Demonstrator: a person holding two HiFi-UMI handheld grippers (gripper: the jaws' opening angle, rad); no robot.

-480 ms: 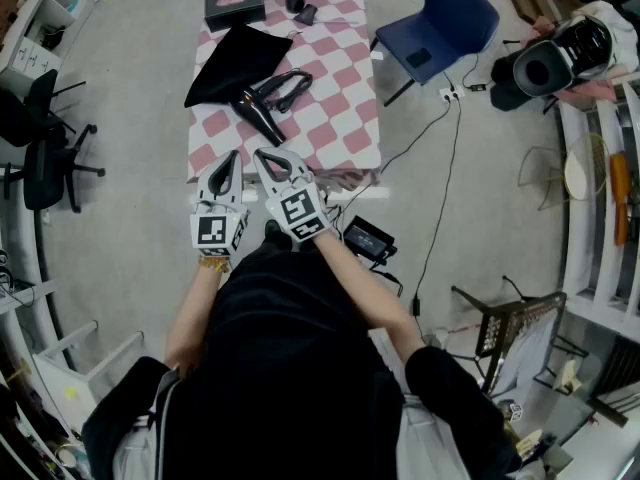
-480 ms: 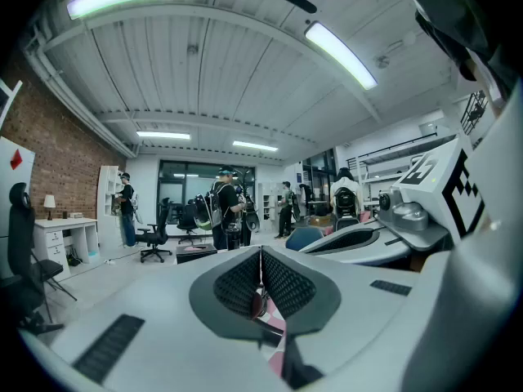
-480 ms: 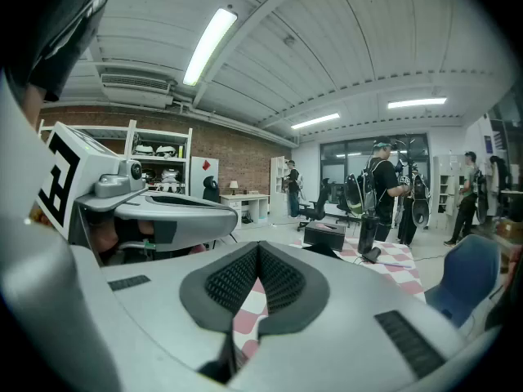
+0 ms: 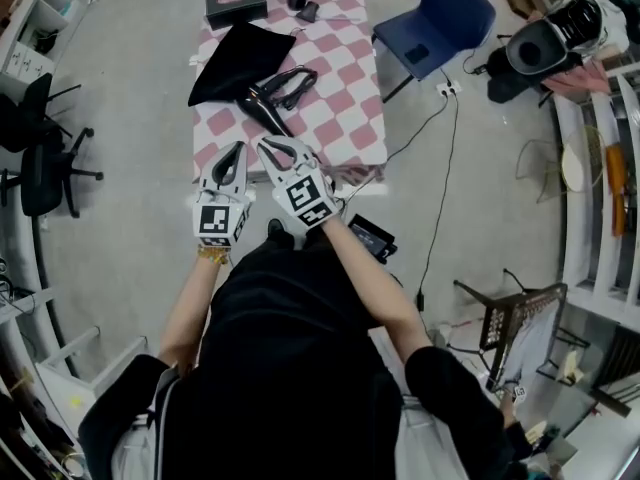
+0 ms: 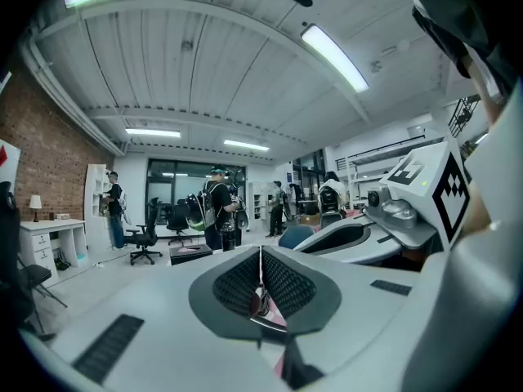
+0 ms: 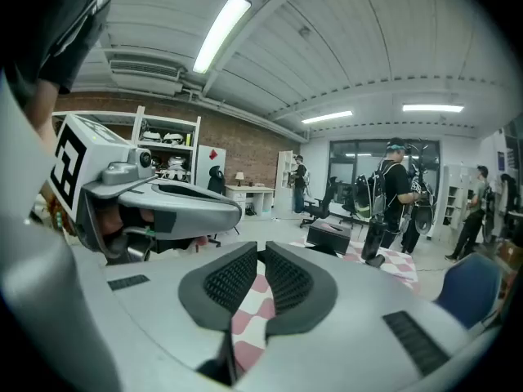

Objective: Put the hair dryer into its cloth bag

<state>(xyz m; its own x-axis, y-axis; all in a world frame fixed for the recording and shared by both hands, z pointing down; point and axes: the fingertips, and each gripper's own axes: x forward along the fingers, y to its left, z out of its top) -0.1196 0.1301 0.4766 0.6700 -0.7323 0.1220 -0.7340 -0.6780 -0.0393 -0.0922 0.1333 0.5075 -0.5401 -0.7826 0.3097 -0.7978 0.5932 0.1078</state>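
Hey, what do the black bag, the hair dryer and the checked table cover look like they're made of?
Black bag: likely soft matte cloth; it lies flat and limp.
Hair dryer: probably hard plastic; dark, smooth, rigid shape.
Table cover: pink-and-white checked cloth or vinyl; it hangs loosely at the near edge, but the view is too small to tell which.

An open, lab-like workroom: a red brick wall [image 5: 49, 158], long ceiling strip lights [image 5: 331, 55], black wheeled office chairs [image 4: 40, 178] on a grey concrete floor [image 4: 130, 118], white open shelving [image 6: 167, 147], and people wearing backpack rigs [image 5: 214, 211].
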